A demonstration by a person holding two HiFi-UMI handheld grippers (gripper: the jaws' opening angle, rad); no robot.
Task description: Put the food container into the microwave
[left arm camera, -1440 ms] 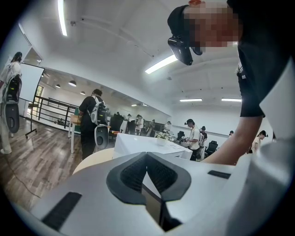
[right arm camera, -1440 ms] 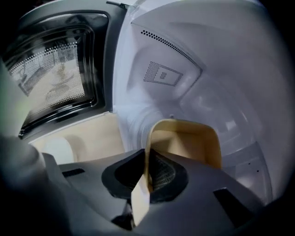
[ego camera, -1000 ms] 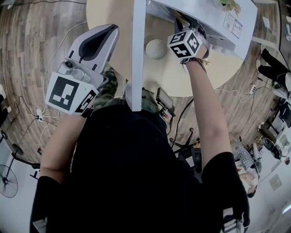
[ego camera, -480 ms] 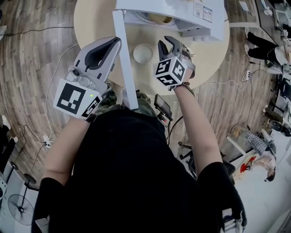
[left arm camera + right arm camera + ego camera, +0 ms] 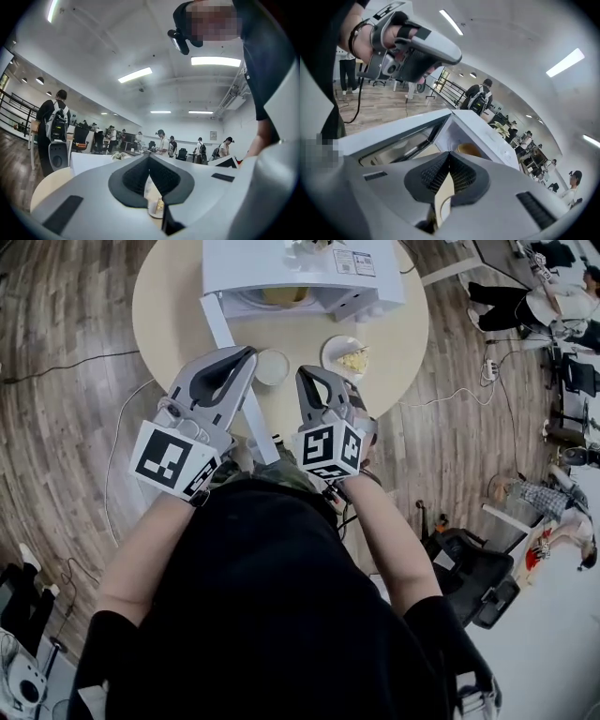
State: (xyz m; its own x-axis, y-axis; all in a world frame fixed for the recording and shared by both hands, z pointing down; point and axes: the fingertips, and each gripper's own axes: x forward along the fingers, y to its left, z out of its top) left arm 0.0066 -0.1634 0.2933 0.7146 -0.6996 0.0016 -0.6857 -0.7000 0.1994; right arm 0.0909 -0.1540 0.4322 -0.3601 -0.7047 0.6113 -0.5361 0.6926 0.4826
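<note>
The white microwave (image 5: 300, 266) stands at the far side of the round table (image 5: 169, 306) with its door (image 5: 217, 322) swung open toward me. A tan, round food container (image 5: 284, 296) sits inside the cavity, and it also shows as the container (image 5: 468, 150) in the right gripper view. My left gripper (image 5: 247, 353) is shut and empty, just left of the door's edge. To the right of the door my right gripper (image 5: 302, 374) is shut too, holding nothing, near the table's front edge and well outside the microwave.
A small white round dish or lid (image 5: 272, 367) lies on the table in front of the microwave. A plate with yellowish food (image 5: 349, 358) sits to its right. People, chairs and cables are on the wooden floor (image 5: 56, 427) around the table.
My right gripper has drawn back out of the microwave toward my body. Both grippers now sit lower, near the table's front edge, and the head view has tilted farther out.
</note>
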